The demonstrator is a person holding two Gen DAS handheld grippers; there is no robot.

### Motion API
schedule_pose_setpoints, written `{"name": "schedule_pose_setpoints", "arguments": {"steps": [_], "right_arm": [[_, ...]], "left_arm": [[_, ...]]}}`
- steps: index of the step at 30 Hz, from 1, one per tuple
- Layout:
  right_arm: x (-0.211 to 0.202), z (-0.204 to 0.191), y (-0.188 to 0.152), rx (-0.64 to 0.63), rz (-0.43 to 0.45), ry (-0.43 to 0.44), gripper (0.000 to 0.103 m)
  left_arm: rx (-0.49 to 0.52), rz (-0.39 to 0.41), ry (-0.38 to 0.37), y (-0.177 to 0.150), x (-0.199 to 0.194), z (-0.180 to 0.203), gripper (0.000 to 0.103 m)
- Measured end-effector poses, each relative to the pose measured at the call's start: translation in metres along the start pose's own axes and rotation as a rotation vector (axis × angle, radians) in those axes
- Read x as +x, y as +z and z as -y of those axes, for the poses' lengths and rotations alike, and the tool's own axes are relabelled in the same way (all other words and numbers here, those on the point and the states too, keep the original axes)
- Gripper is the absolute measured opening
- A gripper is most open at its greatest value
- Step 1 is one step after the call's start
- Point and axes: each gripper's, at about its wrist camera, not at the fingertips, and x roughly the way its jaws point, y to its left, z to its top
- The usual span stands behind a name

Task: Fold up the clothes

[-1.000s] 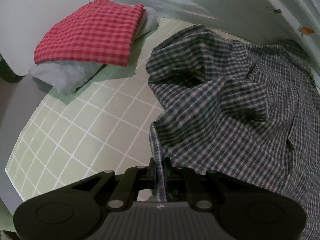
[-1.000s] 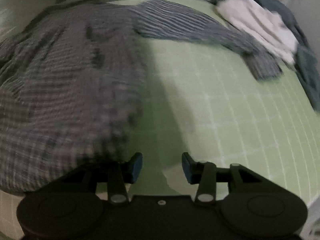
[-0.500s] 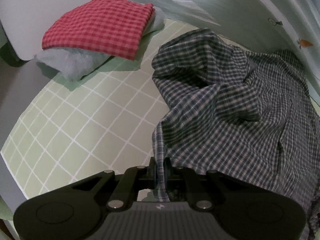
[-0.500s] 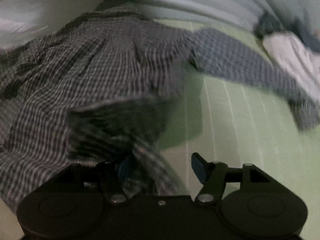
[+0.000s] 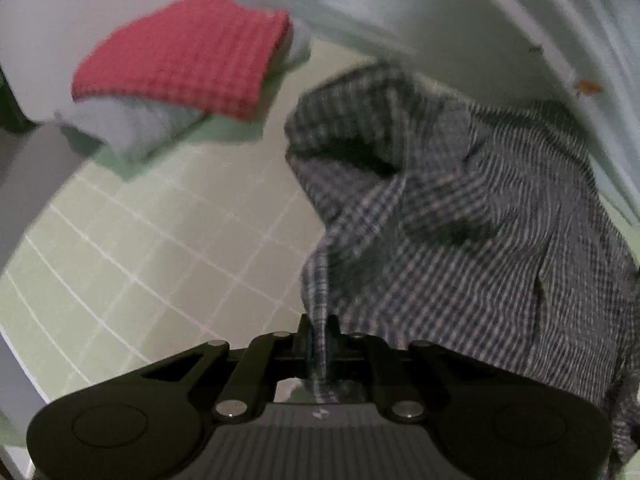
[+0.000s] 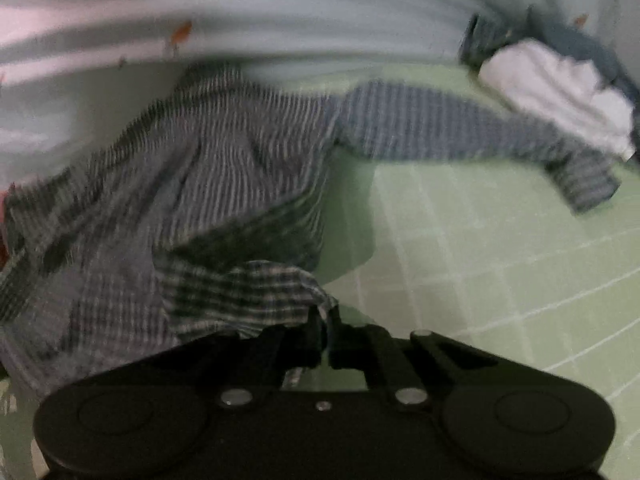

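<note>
Both fisheye views are dim and flatly lit, with black vignetting at the corners and curved lines toward the rim. Motion blur smears the checked shirt [image 6: 208, 184] and red cloth [image 5: 180, 56] at 11 o'clock; soft shadow pools beneath folds.

A pale green mat [image 5: 168, 264] ruled with white grid lines covered the work surface, its near stretch bare and dimly lit. Toward twelve o'clock a pale blue sheet [image 6: 320, 8] with small orange prints rose behind it in soft folds. At ten o'clock a plain white surface [image 5: 100, 12] stood beyond the mat's edge.
</note>
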Motion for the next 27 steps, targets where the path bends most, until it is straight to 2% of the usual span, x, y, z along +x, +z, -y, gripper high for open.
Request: {"name": "schedule_pose_setpoints", "arguments": {"steps": [6, 10, 18, 20, 27], "right_arm": [[-0.060, 0.005, 0.011, -0.021, 0.147, -0.078, 0.002], [-0.104, 0.016, 0.013, 0.024, 0.217, -0.085, 0.002], [-0.169, 0.043, 0.002, 0.101, 0.242, -0.088, 0.002], [-0.168, 0.050, -0.007, 0.101, 0.210, -0.110, 0.002], [-0.116, 0.066, -0.052, 0.100, -0.069, -0.182, 0.003]], "left_arm": [[0.004, 0.090, -0.039, 0.005, -0.043, -0.013, 0.002], [0.030, 0.137, -0.065, 0.006, -0.072, -0.015, 0.002], [0.020, 0.140, -0.158, -0.009, -0.125, -0.011, 0.002], [0.026, 0.125, -0.144, -0.013, -0.127, -0.013, 0.002], [0.019, -0.030, 0.010, -0.045, -0.088, -0.013, 0.008]]}}
